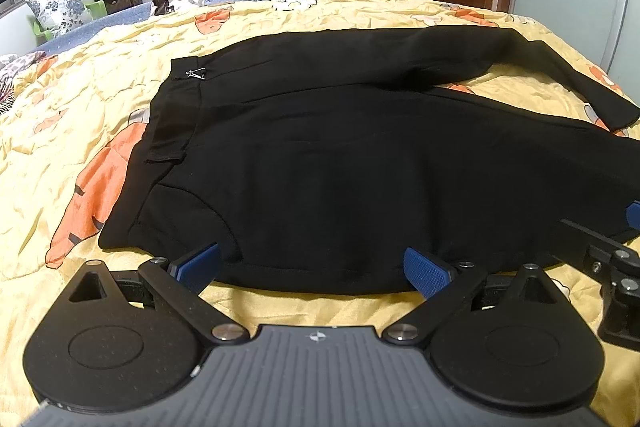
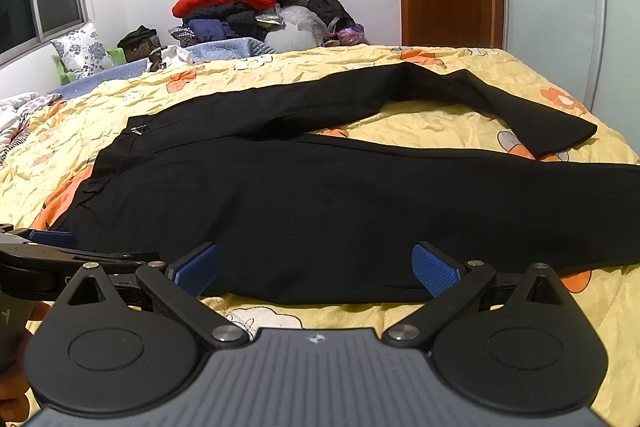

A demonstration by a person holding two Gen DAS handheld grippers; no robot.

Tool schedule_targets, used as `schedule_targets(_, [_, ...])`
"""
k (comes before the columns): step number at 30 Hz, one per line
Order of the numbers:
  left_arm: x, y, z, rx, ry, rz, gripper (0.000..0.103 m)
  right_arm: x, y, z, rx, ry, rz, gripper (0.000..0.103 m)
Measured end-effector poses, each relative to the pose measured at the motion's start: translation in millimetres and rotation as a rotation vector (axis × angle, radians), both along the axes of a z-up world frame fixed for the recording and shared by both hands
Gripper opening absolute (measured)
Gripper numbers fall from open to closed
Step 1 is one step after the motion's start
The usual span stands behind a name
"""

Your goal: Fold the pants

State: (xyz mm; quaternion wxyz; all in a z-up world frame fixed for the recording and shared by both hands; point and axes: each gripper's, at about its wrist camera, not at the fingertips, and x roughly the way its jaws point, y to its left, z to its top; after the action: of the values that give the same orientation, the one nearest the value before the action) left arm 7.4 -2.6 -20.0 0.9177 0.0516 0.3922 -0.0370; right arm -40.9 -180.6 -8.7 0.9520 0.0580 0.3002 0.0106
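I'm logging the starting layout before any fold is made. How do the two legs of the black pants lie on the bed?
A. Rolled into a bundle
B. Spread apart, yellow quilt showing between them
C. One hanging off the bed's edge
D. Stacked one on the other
B: the black pants lie flat with their legs diverging, and a wedge of the yellow quilt shows between them.
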Motion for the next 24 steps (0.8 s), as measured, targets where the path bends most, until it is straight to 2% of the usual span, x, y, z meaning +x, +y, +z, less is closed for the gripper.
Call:
schedule_targets(3, [1.2, 1.0, -0.1, 0.002, 0.001, -0.002, 0.1, -0.5, -2.7, 3.4, 0.013, -0.03, 0.004, 0.103])
schedule_targets(6, [4.1, 3.9, 1.0, -0.001, -0.001, -0.005, 0.1, -1.1, -8.6, 11.2, 0.055, -0.098, 0.031, 0.103])
schedule_targets(9, [9.9, 10.4, 5.4, -0.008, -0.012, 0.006, 0.1, 5.5, -12.1, 20.4, 0.063, -0.191, 0.129, 0.103])
schedule_targets(12, [18.4, 18.7, 12.2, -0.016, -0.025, 0.012, 0.1, 35.4, -6.9, 29.3, 0.027, -0.129, 0.268, 0.103])
schedule_targets(13, [21.4, 22.6, 15.1, -0.018, -0.039, 0.017, 0.1, 43.2, -6.1, 33.0, 0.027, -0.134, 0.3, 0.103])
schedule_targets(16, [33.3, 33.7, 22.4, -0.021, -0.071, 0.034, 0.101, 64.3, -7.1, 48.5, 0.01, -0.245, 0.338, 0.103])
schedule_targets(17, [39.2, 38.6, 24.2, -0.018, -0.075, 0.045, 0.101, 79.3, -7.9, 53.5, 0.011, -0.253, 0.345, 0.103])
schedule_targets(20, [60.0, 53.8, 28.9, -0.005, -0.083, 0.091, 0.101, 144.4, -9.9, 60.6, 0.04, -0.174, 0.384, 0.103])
schedule_targets(22, [74.8, 64.8, 31.1, -0.002, -0.089, 0.111, 0.101, 188.3, -9.5, 61.8, 0.032, -0.175, 0.377, 0.103])
schedule_targets(24, [92.5, 78.6, 33.1, -0.003, -0.085, 0.146, 0.101, 234.4, -4.7, 58.7, 0.006, -0.159, 0.445, 0.103])
